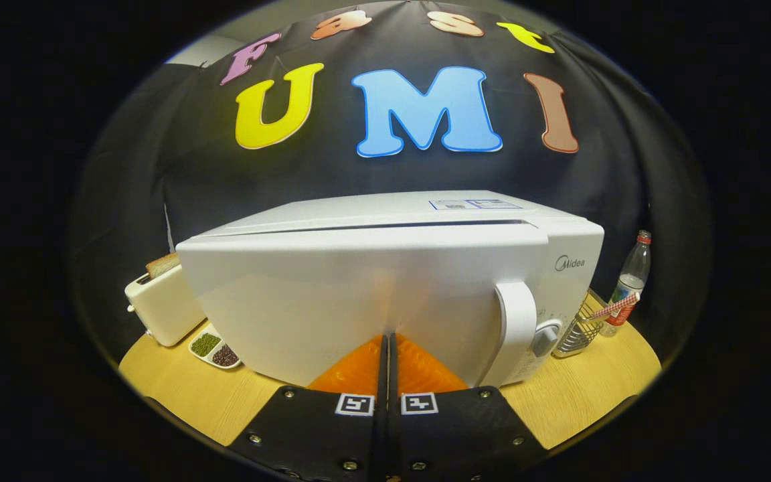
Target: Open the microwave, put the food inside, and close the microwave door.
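A white microwave (372, 288) stands on the wooden table (579, 402), right in front of me. Its door (332, 301) faces me, with a white handle (517, 328) on its right side. A thin dark gap runs along the top between the door and the body. My gripper (386, 338) is shut, its two fingers pressed together with nothing between them. Their tips meet the lower middle of the door, left of the handle.
A cream toaster (161, 304) with a slice of bread in it stands left of the microwave. A small divided dish (215, 350) of green and dark beans lies in front of the toaster. Right of the microwave are a wire basket (579, 331) and a plastic bottle (630, 281).
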`<control>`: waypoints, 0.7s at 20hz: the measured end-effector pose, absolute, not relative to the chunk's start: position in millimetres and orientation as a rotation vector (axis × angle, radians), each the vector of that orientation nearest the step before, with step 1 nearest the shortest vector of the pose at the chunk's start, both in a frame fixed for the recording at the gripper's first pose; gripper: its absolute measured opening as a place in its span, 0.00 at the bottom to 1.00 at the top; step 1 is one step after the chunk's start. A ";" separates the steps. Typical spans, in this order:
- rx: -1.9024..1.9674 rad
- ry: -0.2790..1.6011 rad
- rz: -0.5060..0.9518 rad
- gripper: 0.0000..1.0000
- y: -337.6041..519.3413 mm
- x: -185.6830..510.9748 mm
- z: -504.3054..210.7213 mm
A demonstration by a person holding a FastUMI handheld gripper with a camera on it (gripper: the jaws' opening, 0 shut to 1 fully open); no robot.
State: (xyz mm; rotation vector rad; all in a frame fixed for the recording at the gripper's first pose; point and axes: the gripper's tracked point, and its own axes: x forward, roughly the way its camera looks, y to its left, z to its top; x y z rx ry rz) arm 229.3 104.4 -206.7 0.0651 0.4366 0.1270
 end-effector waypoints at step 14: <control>0.000 0.326 0.147 0.02 114.5 200.9 -158.5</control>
